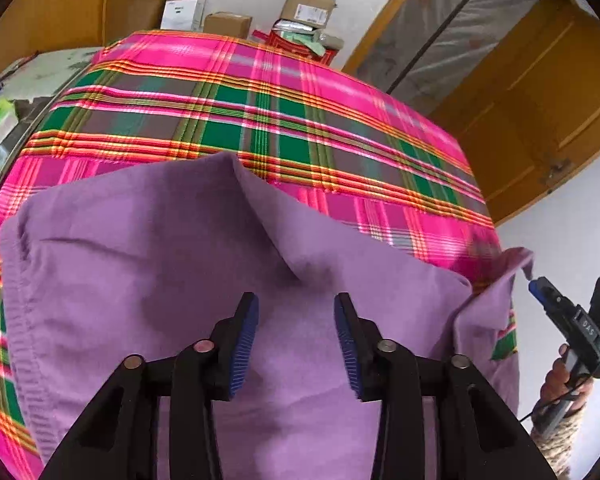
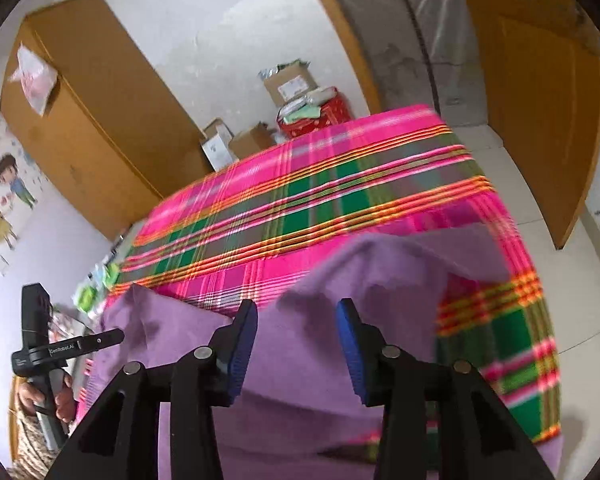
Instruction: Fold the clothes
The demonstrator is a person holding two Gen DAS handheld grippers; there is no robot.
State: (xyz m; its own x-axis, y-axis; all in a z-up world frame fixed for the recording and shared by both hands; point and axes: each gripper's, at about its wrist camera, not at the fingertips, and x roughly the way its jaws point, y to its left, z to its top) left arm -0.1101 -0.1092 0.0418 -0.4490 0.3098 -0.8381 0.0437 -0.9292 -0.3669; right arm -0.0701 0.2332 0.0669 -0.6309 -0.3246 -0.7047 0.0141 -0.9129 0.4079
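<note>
A purple garment [image 1: 160,260] lies spread on a table under a pink and green plaid cloth [image 1: 260,120]. It covers the near half of the table, with a raised crease running toward its middle. My left gripper [image 1: 296,304] hovers open just above the garment, with purple fabric showing in the gap between its blue pads. The right gripper [image 1: 534,284] sits at the table's right edge, beside a lifted corner of the garment. In the right wrist view the right gripper [image 2: 298,312] is open over the garment [image 2: 320,380], and the left gripper [image 2: 116,336] shows at far left.
Cardboard boxes [image 1: 308,6] and a red bag [image 1: 292,40] stand behind the table's far edge. A wooden door [image 1: 540,100] is at the right and a wooden wardrobe [image 2: 92,112] at the left. A cluttered surface [image 1: 4,120] adjoins the table's left side.
</note>
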